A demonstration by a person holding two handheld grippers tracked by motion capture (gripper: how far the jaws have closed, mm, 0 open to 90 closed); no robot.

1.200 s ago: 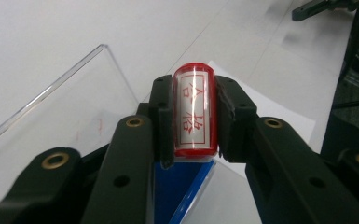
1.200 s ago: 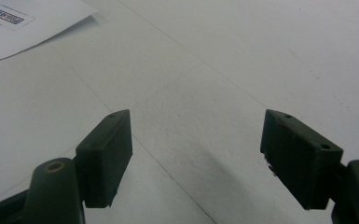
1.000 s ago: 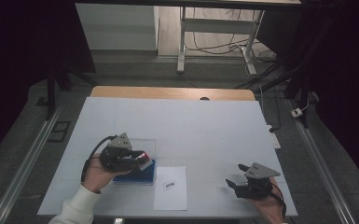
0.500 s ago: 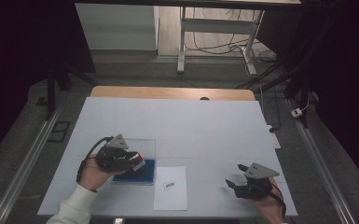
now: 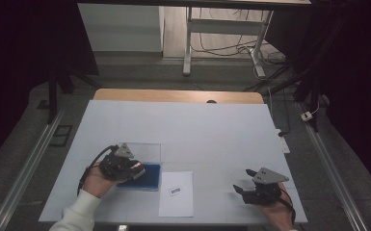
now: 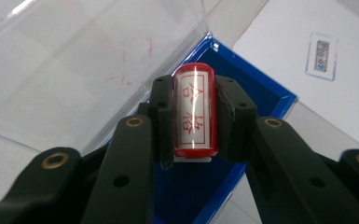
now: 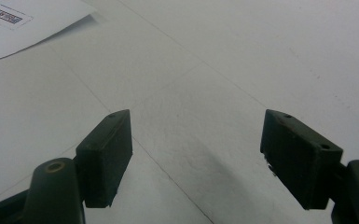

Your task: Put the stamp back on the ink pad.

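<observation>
At the left of the table (image 5: pixel 212 130), the left gripper (image 5: pixel 134 169) hangs over an open blue tray (image 5: pixel 152 178) whose clear lid (image 5: pixel 147 151) lies folded back beside it. In the left gripper view its jaws are clenched on a red stamp (image 6: pixel 194 112), a small cylinder with a white label of red characters, held upright between the pads (image 6: pixel 161 116) just above the tray's blue floor (image 6: pixel 256 93). Just right of the tray lies a white sheet of paper (image 5: pixel 176 202) bearing a small printed label (image 5: pixel 175 191). Well apart at the right, the right gripper (image 5: pixel 241 188) rests low on the table, its jaws spread wide with bare tabletop (image 7: pixel 200 93) between them.
</observation>
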